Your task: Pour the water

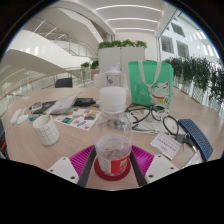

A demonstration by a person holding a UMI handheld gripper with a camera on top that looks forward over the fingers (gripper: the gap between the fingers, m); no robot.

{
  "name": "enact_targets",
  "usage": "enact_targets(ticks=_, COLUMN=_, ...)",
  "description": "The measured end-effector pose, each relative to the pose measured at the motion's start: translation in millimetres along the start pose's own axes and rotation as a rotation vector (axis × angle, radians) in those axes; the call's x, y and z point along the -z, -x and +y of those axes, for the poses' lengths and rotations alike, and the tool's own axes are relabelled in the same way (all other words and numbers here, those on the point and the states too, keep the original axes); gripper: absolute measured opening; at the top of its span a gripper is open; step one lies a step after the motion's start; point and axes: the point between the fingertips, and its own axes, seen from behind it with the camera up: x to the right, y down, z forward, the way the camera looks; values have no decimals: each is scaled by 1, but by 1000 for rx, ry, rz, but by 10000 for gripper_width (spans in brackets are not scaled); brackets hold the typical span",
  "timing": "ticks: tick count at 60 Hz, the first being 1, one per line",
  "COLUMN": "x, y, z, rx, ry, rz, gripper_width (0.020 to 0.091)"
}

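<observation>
A clear plastic water bottle (113, 135) with a white cap and a red label stands upright on a red coaster (113, 170) on the wooden table (70, 145). It sits between the fingers of my gripper (113, 160). Both magenta pads (84, 157) lie against the bottle's sides with no gap showing, so the gripper is shut on it. A white patterned cup (45, 130) stands on the table to the left, a little beyond the fingers.
Beyond the bottle are a green bag (150, 82), a dark cable loop (165, 122), magazines (78, 116) and a white card (166, 146). A dark blue object (201, 139) lies at the right. White planters (120, 50) stand at the back.
</observation>
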Motion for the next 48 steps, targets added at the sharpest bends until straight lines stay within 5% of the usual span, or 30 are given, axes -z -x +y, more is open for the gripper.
enact_targets(ticks=4, x=13, y=5, z=4, rx=-27, ry=20, rz=-3, gripper_width=856)
enact_targets(ticks=48, x=331, y=145, z=-24, rx=-146, ry=-9, rz=255, gripper_width=840)
